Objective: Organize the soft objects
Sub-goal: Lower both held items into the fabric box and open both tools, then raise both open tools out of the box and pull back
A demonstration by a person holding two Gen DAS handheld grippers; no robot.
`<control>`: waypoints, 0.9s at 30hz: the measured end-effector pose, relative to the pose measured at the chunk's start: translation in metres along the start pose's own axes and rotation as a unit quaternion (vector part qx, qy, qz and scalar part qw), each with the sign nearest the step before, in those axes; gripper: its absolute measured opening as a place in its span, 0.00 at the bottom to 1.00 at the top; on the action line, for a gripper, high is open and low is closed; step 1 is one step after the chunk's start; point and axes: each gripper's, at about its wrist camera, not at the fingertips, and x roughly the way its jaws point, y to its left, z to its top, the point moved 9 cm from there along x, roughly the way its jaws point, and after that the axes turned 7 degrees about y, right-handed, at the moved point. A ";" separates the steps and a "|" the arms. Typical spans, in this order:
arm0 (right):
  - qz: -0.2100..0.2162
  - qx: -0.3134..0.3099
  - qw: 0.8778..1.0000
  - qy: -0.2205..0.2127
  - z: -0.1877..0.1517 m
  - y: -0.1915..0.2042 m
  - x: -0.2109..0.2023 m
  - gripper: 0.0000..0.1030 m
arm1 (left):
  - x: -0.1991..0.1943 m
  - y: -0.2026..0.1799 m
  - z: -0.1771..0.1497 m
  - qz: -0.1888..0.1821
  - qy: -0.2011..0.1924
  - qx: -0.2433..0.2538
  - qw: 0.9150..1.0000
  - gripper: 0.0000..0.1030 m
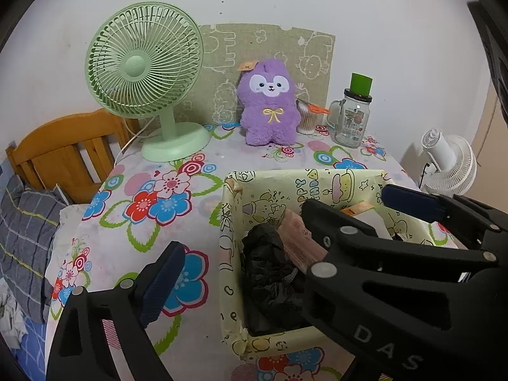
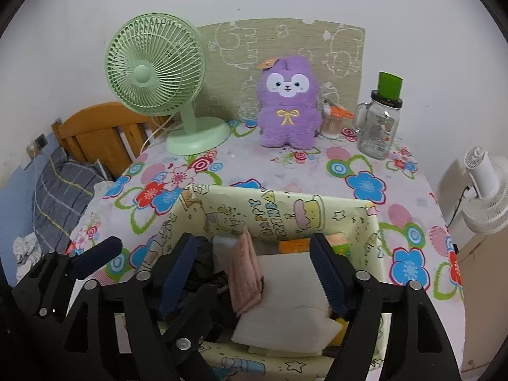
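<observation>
Right wrist view: right gripper (image 2: 254,273) hangs over the yellow cartoon-print box (image 2: 374,241), jaws spread wide, holding nothing. Between its fingers in the box: a pink ribbed cloth (image 2: 246,273) standing on edge, a flat white pad (image 2: 289,298) just beside it, black crumpled fabric (image 2: 203,273) at the left end, orange and green soft pieces at the far end, partly hidden. The box's inner wall reads "HAPPY BIRTHDAY" next to a cake drawing. Left gripper (image 2: 146,254) enters at lower left, one finger outside the box's left wall, the other inside over the black fabric; jaws released, empty. Left wrist view: left gripper (image 1: 241,231) straddles that same wall, with "DAS" embossed on the black arm at lower right, remaining letters cut off. Purple plush toy (image 1: 269,103) sits upright at the back of the floral tablecloth (image 1: 143,222), against a beige printed mat: white face patch, yellow embroidered bow, orange tag on one ear; well apart from the box. Green desk fan (image 1: 144,63) on its left, glass mug jar with green cap (image 1: 352,117) on its right; jar label unreadable.
</observation>
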 end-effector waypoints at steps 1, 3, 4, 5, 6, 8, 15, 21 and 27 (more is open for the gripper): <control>0.000 0.001 1.000 -0.001 -0.001 -0.001 -0.002 0.76 | -0.001 0.000 0.000 0.000 -0.001 0.000 1.000 0.92; -0.001 0.002 1.000 -0.001 -0.002 -0.003 -0.005 0.78 | -0.003 -0.002 0.000 0.000 -0.002 0.001 1.000 0.93; -0.003 0.003 1.000 -0.002 -0.003 -0.005 -0.006 0.80 | -0.004 -0.003 0.000 0.001 -0.003 0.001 1.000 0.93; -0.006 0.003 1.000 -0.003 -0.004 -0.007 -0.008 0.81 | -0.005 -0.005 0.000 0.002 -0.004 0.003 1.000 0.94; -0.010 0.005 1.000 -0.004 -0.004 -0.009 -0.010 0.82 | -0.005 -0.007 0.000 0.001 -0.005 0.003 1.000 0.94; -0.012 0.010 1.000 -0.008 -0.006 -0.014 -0.015 0.83 | -0.007 -0.011 -0.001 -0.001 -0.006 0.005 1.000 0.96; -0.021 0.027 0.999 -0.014 -0.013 -0.033 -0.029 0.84 | -0.014 -0.025 -0.002 -0.004 -0.011 0.013 1.000 0.98; -0.027 0.040 0.999 -0.015 -0.022 -0.048 -0.037 0.85 | -0.017 -0.031 -0.003 -0.007 -0.010 0.007 1.000 0.99; -0.032 0.054 0.998 -0.022 -0.030 -0.063 -0.049 0.89 | -0.024 -0.037 -0.005 -0.006 -0.014 0.007 1.000 1.00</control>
